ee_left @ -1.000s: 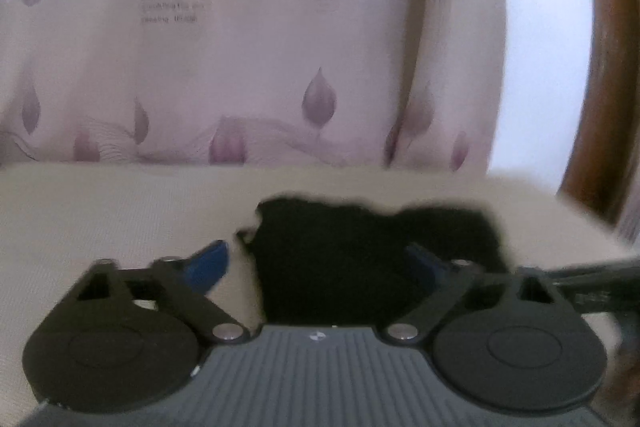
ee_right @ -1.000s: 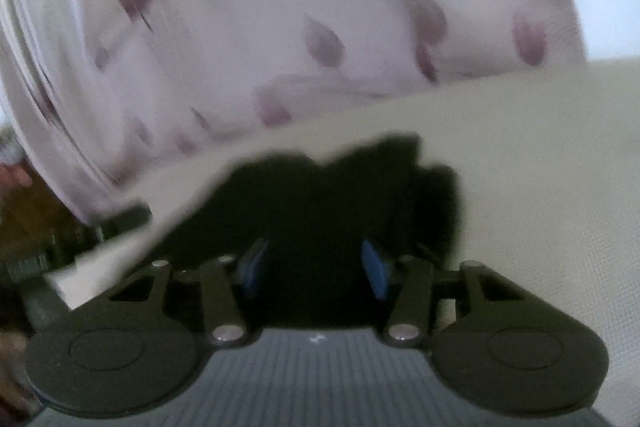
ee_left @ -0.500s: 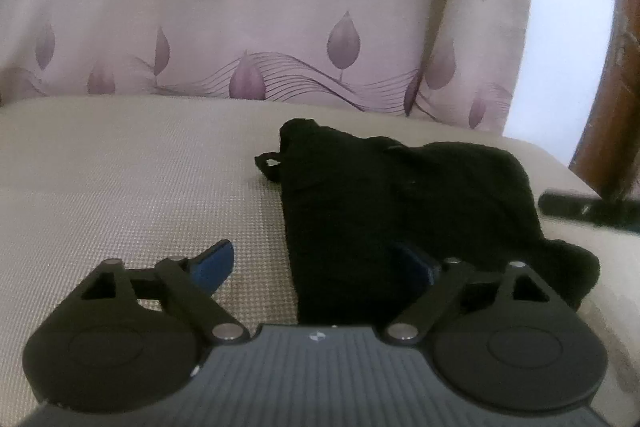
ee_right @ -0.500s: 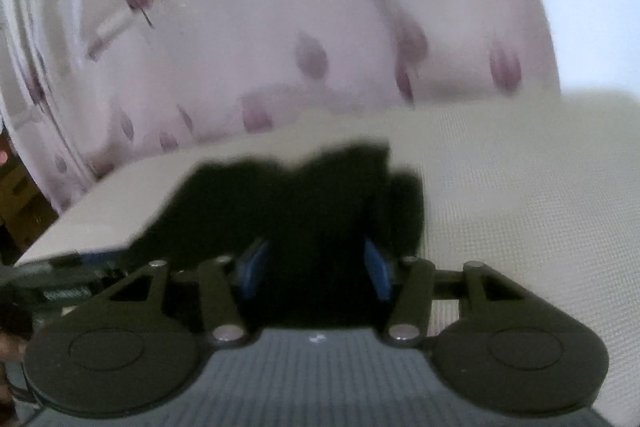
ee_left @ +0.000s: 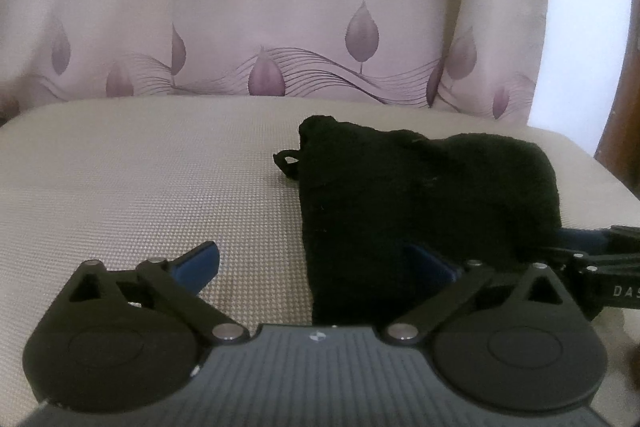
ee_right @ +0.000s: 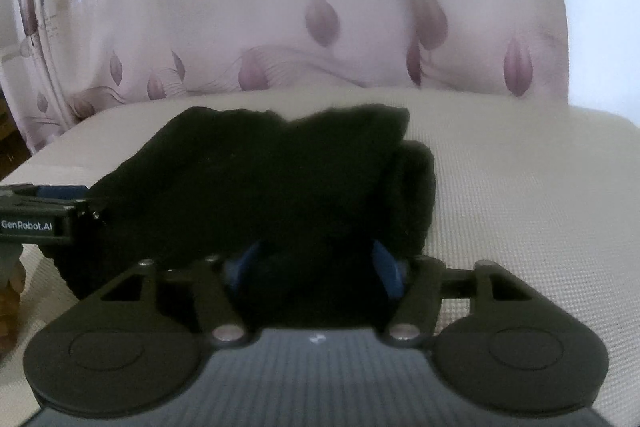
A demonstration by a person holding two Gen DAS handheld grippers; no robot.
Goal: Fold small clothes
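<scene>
Beige mesh cushion (ee_left: 140, 195) fills the left of the left wrist view, bare apart from the left gripper (ee_left: 316, 267), whose jaws have just been opening and now stand spread wide. Its left blue finger (ee_left: 198, 265) rests over plain cushion, touching no cloth; its right finger sits against the near edge of the black garment (ee_left: 420, 195), so nothing is gripped.

Moving right, the garment lies in a compact dark heap on the cushion, a small loop (ee_left: 286, 161) poking out at its far left corner. It looks doubled over on itself, with rounded, lumpy edges rather than crisp ones.

Further right, the right gripper (ee_right: 316, 267) has its jaws about halfway apart and has also just been opening. Black cloth lies between the blue pads (ee_right: 386, 267), but whether they press on it I cannot tell; the fabric hides the contact.

Behind everything hangs a pale curtain printed with purple leaves (ee_left: 320, 27).

My reading is that a fold has been laid and both grippers are letting go. Left to do, probably: flattening the bulge on the right side and perhaps one more fold.
</scene>
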